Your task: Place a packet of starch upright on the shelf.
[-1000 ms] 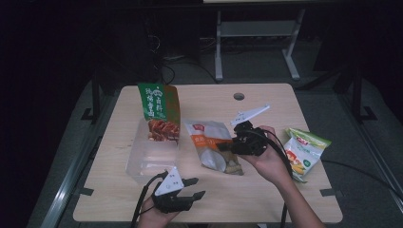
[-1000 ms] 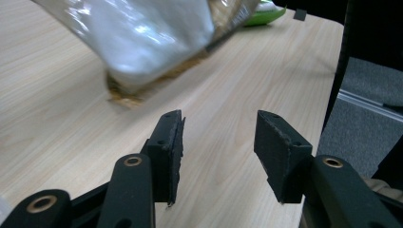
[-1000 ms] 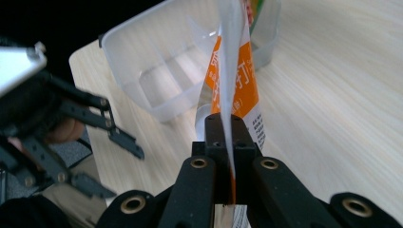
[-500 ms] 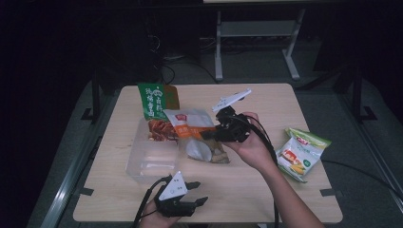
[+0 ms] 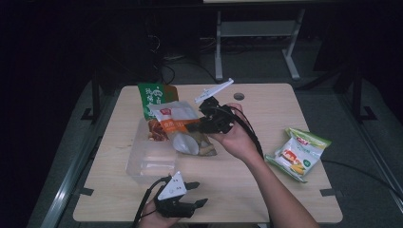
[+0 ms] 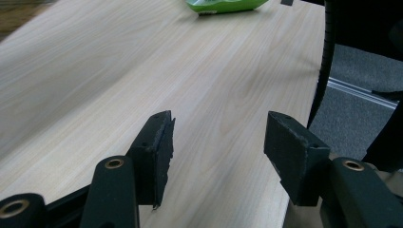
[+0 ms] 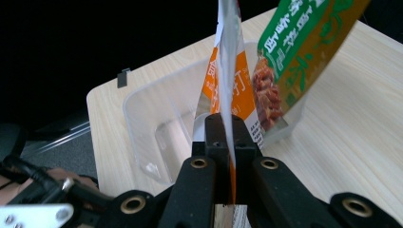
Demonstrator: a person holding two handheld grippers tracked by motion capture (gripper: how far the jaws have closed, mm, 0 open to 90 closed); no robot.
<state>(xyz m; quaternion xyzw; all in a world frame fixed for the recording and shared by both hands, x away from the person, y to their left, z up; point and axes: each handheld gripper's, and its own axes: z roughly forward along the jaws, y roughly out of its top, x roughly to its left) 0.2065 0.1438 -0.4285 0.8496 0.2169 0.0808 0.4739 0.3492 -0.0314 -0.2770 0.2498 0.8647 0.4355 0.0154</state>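
My right gripper (image 7: 227, 142) pinches the orange snack pouch (image 5: 179, 127) above the clear bin (image 5: 151, 159). My left gripper (image 6: 216, 147), near the bin, has just been opening, jaws empty.

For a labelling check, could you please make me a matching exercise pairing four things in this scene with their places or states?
Things:
1. orange-and-white packet
2. green-and-orange packet
3. light green packet
4. left hand-held gripper

States:
A. lying on the table's right side
B. standing in the clear plastic box
C. open, nothing between its jaws
D. clamped in the right hand-held gripper

Pairs: 1-D, 2-B, 3-A, 4-C
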